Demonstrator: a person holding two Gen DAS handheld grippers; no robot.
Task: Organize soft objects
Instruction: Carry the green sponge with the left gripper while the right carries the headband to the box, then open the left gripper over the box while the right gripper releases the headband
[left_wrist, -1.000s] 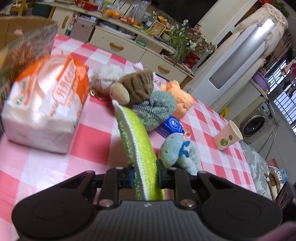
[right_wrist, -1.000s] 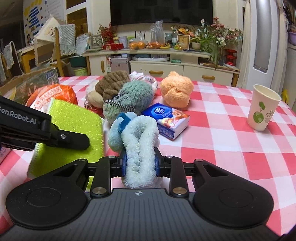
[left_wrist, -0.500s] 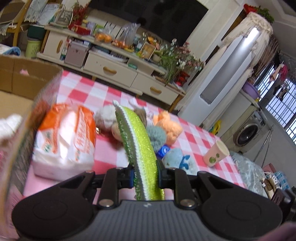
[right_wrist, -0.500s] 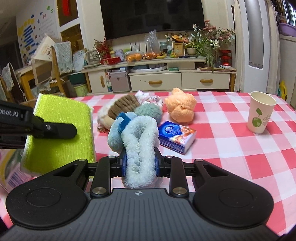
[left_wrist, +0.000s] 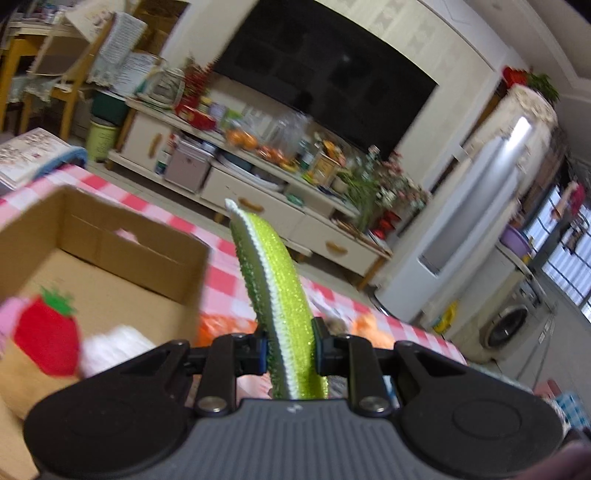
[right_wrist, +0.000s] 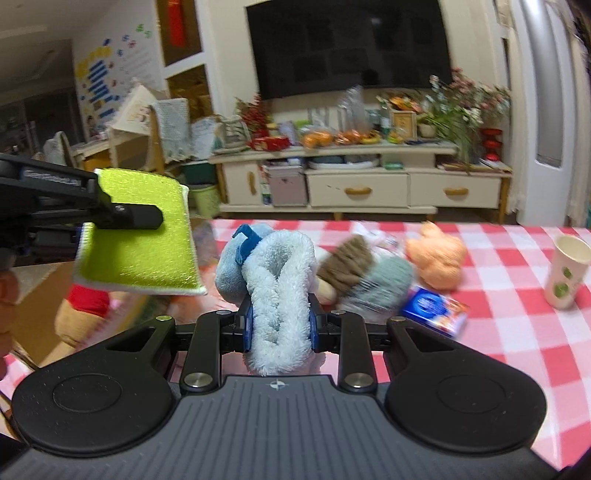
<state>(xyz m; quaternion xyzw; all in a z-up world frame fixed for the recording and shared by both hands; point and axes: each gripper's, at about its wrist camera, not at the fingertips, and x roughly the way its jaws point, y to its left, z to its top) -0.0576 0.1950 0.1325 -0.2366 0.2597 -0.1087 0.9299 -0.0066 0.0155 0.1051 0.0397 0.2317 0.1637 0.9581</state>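
I'm carrying 2 soft things toward the cardboard box (left_wrist: 110, 258): my left gripper (left_wrist: 288, 349) clamps the green sponge (left_wrist: 273, 288) beside its open top, my right gripper (right_wrist: 280, 328) clamps the blue plush toy (right_wrist: 277, 280) over the checked table (right_wrist: 498, 332). Next, I'd centre each over the box before letting go.

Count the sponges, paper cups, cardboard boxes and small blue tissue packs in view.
Green sponge: 1, clamped in the left gripper
Paper cup: 1
Cardboard box: 1
Blue tissue pack: 1
Total: 4
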